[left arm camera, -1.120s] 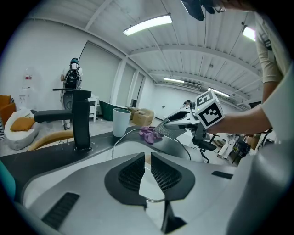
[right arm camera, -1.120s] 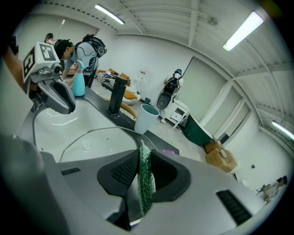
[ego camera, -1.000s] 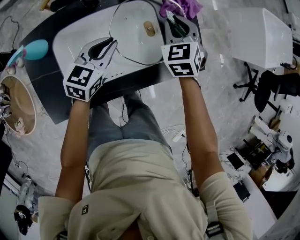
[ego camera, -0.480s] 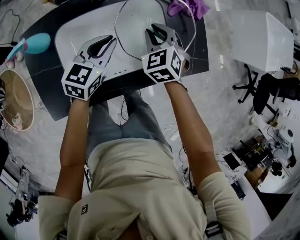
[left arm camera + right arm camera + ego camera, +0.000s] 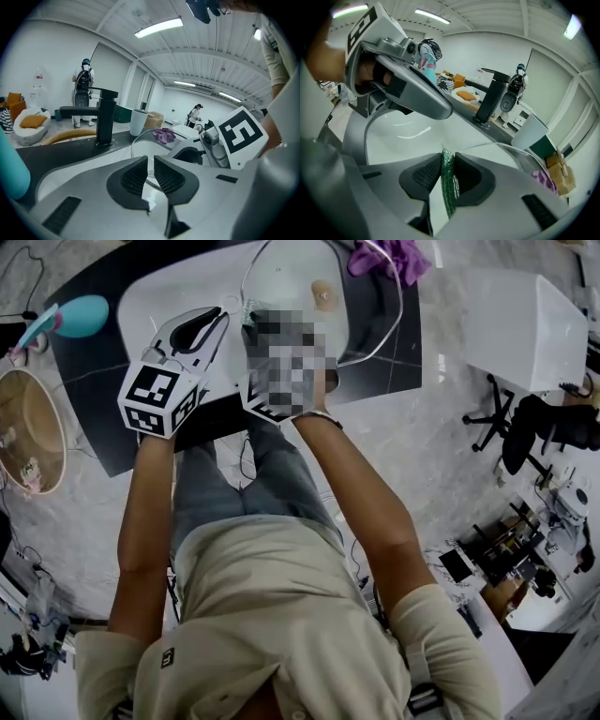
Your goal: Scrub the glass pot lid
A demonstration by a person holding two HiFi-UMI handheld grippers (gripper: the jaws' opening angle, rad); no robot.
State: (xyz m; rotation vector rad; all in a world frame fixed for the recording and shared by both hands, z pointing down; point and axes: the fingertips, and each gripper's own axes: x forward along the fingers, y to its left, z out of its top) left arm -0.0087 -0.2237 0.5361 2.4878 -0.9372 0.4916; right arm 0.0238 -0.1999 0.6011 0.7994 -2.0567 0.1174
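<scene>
The glass pot lid (image 5: 291, 277) with a tan knob (image 5: 322, 292) stands over the white sink (image 5: 150, 306). My left gripper (image 5: 217, 320) is shut on the lid's near left rim; in the left gripper view the rim (image 5: 133, 143) runs in between the jaws. My right gripper (image 5: 449, 164) is shut on a green scrub pad (image 5: 450, 192), close beside the left gripper (image 5: 403, 89), with the lid's rim (image 5: 511, 149) just ahead. A mosaic patch covers the right gripper in the head view.
A black faucet (image 5: 105, 119) stands on the dark counter (image 5: 84, 381) behind the sink, with a white cup (image 5: 138, 122) and a purple cloth (image 5: 384, 254) beside it. A teal object (image 5: 80, 313) lies at the counter's left. A round wooden stool (image 5: 28, 442) stands on the floor.
My right gripper, holding the green pad, has moved left across the lid from near the purple cloth to beside the left gripper. The left gripper has kept its hold.
</scene>
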